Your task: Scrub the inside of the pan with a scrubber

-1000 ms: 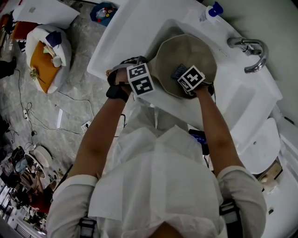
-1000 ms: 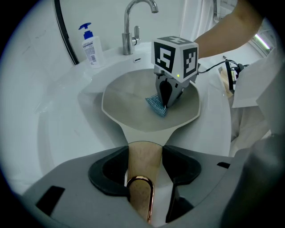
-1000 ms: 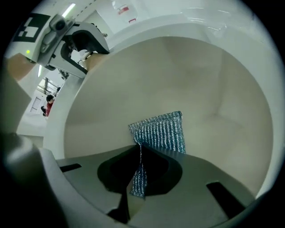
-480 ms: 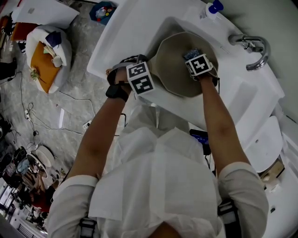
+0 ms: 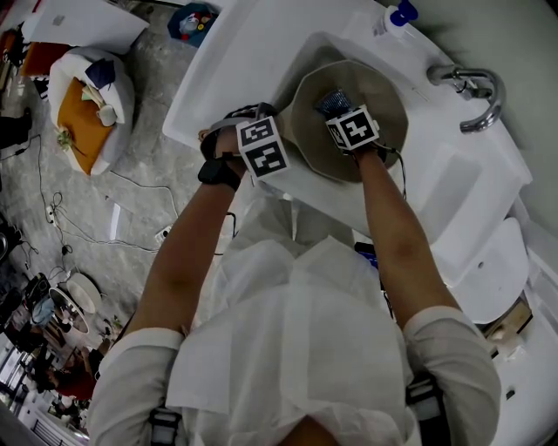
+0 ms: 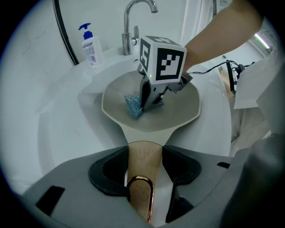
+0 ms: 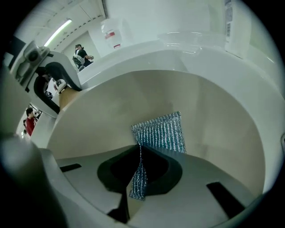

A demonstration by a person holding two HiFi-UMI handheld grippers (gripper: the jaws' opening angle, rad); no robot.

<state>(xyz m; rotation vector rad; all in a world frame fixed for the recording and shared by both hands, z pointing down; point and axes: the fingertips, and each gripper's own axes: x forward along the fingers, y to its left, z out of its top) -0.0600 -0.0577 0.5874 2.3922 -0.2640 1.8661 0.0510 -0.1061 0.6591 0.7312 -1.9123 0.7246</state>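
Observation:
A beige pan (image 5: 375, 96) lies tilted in the white sink (image 5: 235, 52). My left gripper (image 5: 266, 139) is shut on its wooden handle (image 6: 143, 160), which ends in a copper loop, at the pan's near-left side. In the left gripper view the handle runs between the jaws of my left gripper (image 6: 143, 171) and the pan bowl (image 6: 178, 113) lies beyond. My right gripper (image 5: 349, 122) points down into the bowl, shut on a blue-silver mesh scrubber (image 5: 333, 101). That scrubber (image 7: 161, 132) is pinched in my right gripper (image 7: 140, 167) and pressed flat on the pan's inner wall (image 7: 107, 111).
A chrome faucet (image 5: 472, 87) stands at the sink's far right and a soap bottle (image 5: 397, 19) with a blue pump at the back rim. Left of the sink, the floor holds bags (image 5: 87, 100) and cables. People stand far off in the right gripper view.
My right gripper swept the scrubber toward the pan's far-right side, then back left across the bowl. The left gripper and the pan stayed still.

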